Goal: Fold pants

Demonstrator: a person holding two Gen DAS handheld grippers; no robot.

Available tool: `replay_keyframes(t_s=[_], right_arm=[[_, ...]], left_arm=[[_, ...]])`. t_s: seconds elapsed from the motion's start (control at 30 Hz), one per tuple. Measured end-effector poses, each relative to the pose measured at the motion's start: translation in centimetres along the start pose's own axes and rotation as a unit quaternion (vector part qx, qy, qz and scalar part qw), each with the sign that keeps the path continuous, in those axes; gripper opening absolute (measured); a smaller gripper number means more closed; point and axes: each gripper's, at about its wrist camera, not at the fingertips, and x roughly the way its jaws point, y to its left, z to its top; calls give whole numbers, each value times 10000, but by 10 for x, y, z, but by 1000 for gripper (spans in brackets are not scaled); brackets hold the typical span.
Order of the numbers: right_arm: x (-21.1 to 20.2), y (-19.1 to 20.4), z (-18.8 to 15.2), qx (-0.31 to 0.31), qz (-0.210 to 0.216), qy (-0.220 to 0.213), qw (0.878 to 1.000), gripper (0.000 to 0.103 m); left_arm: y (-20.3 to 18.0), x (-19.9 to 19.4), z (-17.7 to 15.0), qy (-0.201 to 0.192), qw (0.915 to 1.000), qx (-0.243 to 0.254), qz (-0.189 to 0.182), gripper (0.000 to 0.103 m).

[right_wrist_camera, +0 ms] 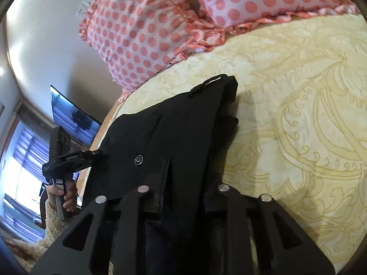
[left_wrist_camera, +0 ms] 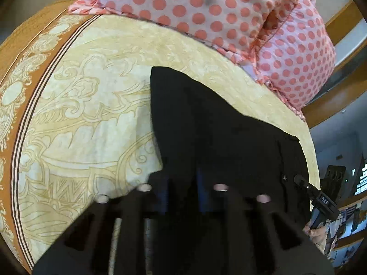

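Note:
Black pants lie bunched on a cream bedspread with a gold pattern. In the left wrist view my left gripper sits over the near edge of the pants, its jaws close together with black cloth between them. My right gripper shows at the right edge, pinching the pants' side. In the right wrist view the pants show a round button and a belt loop. My right gripper holds black cloth between its jaws. My left gripper grips the pants' left edge.
Pink pillows with coral dots lie along the far side of the bed, also in the right wrist view. A wooden bed frame runs at right. A dark screen and a window are beyond the bed edge.

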Motion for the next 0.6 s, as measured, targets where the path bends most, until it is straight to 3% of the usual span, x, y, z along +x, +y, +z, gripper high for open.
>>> replay_keyframes(t_s=[0.23,0.4,0.5,0.6], right_arm=[[1,12,36,-56,164,-1,9998,18],[3,34,92,-554,-41,-504,9972,16],[14,24,124,-592,-384,-826,9941,16],[46,-7,138,-240,-962,-542,9936,16]], left_arm=[[-26,-12,21,-288,9986,421,125,11],[-61,-10,68,-767,9940,725,300,11],[-80,9,102,-1097,9866,917,787,11],[-74,48,126,-842,9873,737,1124,12]])
